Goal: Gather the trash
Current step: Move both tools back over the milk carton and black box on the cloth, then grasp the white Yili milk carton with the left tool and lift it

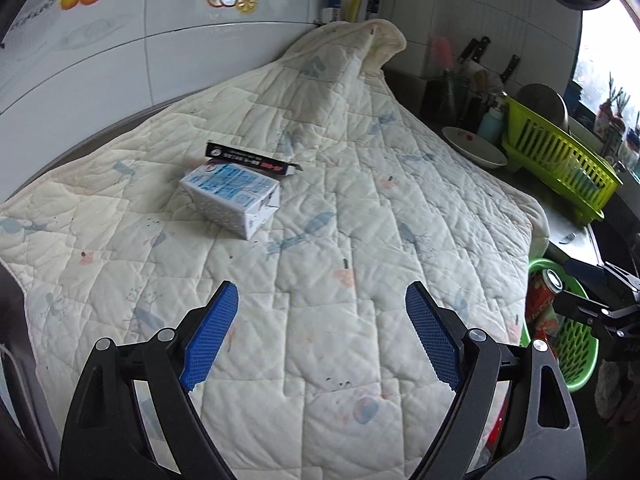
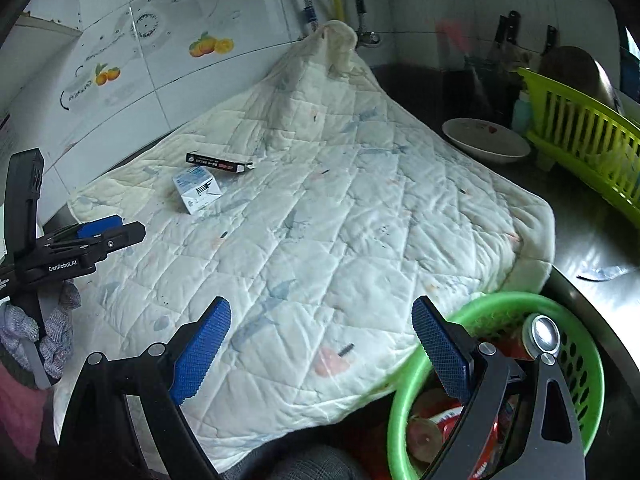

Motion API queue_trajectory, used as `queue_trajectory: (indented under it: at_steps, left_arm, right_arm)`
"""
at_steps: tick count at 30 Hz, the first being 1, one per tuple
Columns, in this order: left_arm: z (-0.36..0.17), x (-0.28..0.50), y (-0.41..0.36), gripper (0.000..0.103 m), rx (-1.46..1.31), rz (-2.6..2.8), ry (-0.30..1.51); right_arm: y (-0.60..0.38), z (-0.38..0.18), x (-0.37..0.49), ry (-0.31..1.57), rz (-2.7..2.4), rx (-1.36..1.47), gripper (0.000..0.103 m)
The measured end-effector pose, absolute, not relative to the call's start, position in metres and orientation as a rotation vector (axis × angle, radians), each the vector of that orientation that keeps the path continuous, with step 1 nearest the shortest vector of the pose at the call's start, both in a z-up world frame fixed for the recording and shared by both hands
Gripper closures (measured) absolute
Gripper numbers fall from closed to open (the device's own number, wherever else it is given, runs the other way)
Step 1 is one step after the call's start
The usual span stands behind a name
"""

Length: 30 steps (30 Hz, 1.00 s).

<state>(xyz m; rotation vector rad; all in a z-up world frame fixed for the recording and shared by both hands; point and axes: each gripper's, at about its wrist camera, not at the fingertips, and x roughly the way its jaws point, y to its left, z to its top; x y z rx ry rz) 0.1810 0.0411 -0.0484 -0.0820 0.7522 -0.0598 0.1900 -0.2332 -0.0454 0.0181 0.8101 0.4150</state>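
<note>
white carton (image 1: pixel 231 199) lies well ahead of the open left hand-held gripper (image 1: pixel 322 328).

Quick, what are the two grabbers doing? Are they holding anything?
Left gripper: open, holding nothing, above the quilt.
Right gripper: open, holding nothing.

Quilt (image 1: pixel 360 220) open ahead; only carton (image 1: pixel 230 196), black box (image 1: pixel 250 159) obstruct; basket (image 2: pixel 580 344) flanks right.

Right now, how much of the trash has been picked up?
Done: cans already lie in the green basket. In hand: nothing; the left gripper and right gripper are open and empty. Left: the blue-and-white carton and the black box on the quilt.
</note>
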Motion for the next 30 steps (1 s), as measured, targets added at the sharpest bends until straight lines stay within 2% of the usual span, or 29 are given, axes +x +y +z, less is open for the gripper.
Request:
queue_trajectory:
  at_steps: [15, 30]
  left_arm:
    - [-0.069, 0.2, 0.11, 0.018, -0.169, 0.054, 0.804]
    - [-0.075, 0.317, 0.141, 0.017, -0.413, 0.175, 0.911]
  right_arm:
    - [-0.126, -0.046, 0.294, 0.846, 0.583, -0.068, 0.014]
    - [-0.116, -0.066, 0.33, 0.86, 0.609, -0.09, 0.014]
